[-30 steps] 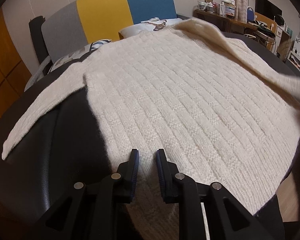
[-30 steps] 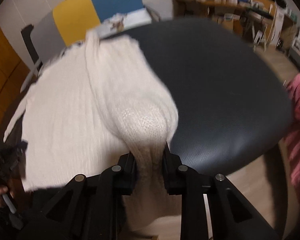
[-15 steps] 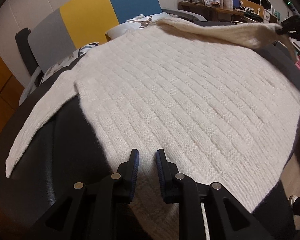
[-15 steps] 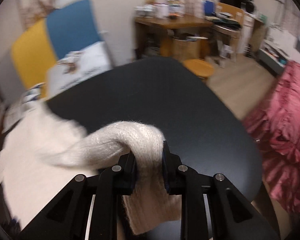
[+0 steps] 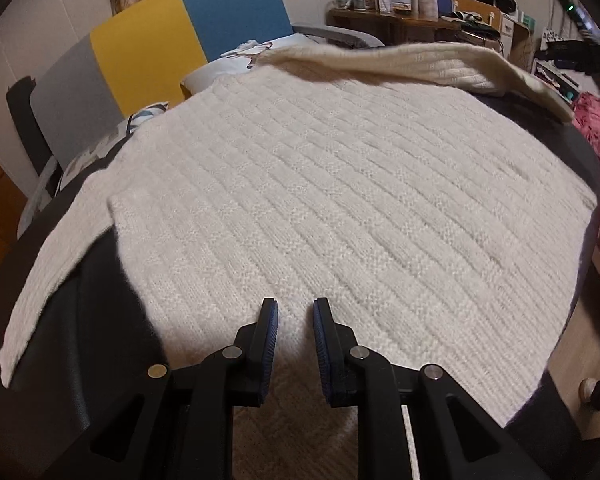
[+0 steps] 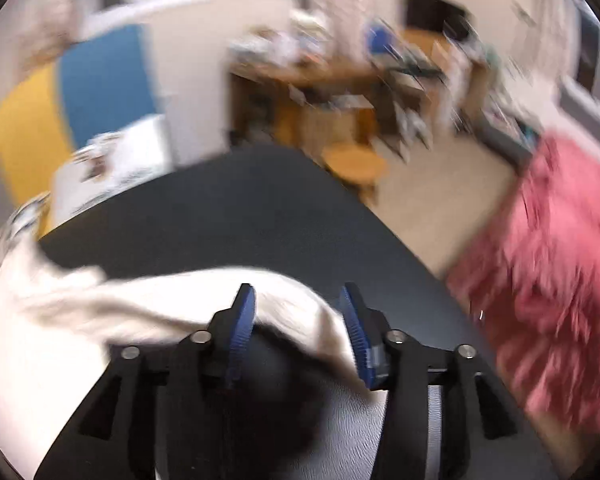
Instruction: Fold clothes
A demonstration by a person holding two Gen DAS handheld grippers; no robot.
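Sweater [image 5: 340, 208], cream knit, lies spread flat over most of the dark round table [image 5: 76, 320]; its hem runs along the table's near right edge, partly overhanging; left sleeve [image 5: 48, 280] stretches flat toward the near left rim, with bare dark surface between sleeve and body; right sleeve [image 5: 440, 64] is draped across the far side, its cuff reaching toward the right rim.

Left hand-held gripper [image 5: 294, 308] sits low over the sweater's near hem, fingers a narrow gap apart with knit showing between them; whether they pinch fabric, cannot tell.

Right hand-held gripper [image 6: 296, 296] has its fingers spread wide, nothing clamped; the sleeve [image 6: 180, 300] lies loose under and between them; frame heavily motion-blurred.

Right-wrist view shows the far half of the table [image 6: 260, 216] bare and dark, open room beyond the sleeve up to the curved far edge; pink fabric [image 6: 548, 280] close off the right edge; wooden stool [image 6: 354, 162] just past the far rim; yellow and blue headboard [image 5: 188, 36] behind the table.
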